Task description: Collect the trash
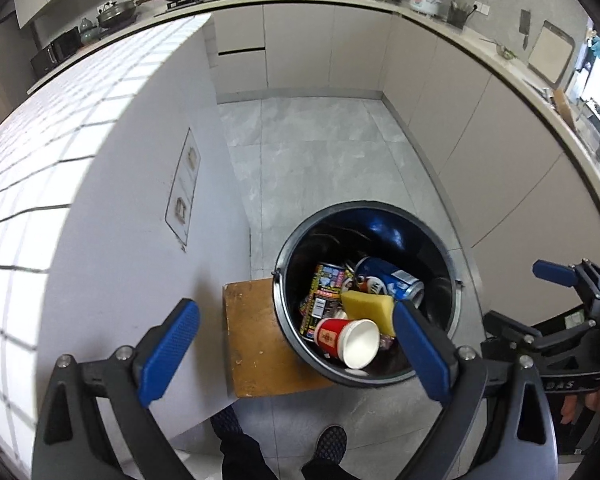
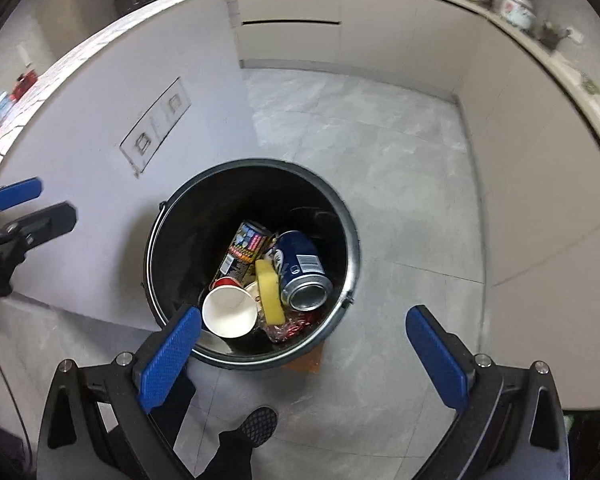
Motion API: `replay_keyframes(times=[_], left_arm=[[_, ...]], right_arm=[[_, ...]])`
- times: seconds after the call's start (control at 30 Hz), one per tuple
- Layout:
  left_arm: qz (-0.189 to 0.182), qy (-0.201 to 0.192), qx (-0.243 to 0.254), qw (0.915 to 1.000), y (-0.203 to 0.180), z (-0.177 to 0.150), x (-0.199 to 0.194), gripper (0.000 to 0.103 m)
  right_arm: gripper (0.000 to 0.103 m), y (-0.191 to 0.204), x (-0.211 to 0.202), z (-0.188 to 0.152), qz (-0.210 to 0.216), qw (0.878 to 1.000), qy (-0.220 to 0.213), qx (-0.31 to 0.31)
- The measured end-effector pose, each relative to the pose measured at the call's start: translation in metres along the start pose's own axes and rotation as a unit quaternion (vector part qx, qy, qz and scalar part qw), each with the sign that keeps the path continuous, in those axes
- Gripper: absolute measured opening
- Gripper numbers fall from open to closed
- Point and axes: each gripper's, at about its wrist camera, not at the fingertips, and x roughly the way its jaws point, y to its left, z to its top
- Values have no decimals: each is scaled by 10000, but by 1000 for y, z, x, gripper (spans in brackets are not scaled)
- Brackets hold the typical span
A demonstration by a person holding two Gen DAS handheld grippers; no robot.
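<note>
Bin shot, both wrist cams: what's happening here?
A person stands over a black bin on the kitchen floor, one handheld gripper in each hand. The left gripper and right gripper are both open and empty. In the bin lie a blue can, a dark printed can, a yellow sponge and a red paper cup. A wooden block sits under the bin.
</note>
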Motion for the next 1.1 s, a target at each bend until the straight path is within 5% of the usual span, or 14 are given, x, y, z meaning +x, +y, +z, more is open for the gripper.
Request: replay_keyframes(times=[0.23,0.6,1.1], left_arm=[[5,-344,-5,9994,3,-17,-66,100],[-88,-1135,2,9935,18,-56,-173,101],[-62,-1748,7,9846,40,-112,-256,102]], right_arm=[[103,17,-66,-14,-197,9980,-278,533],[103,89,-166,-54,-302,9951,-851,411],[103,142,-283,-115,-528,9846,-1609,434]])
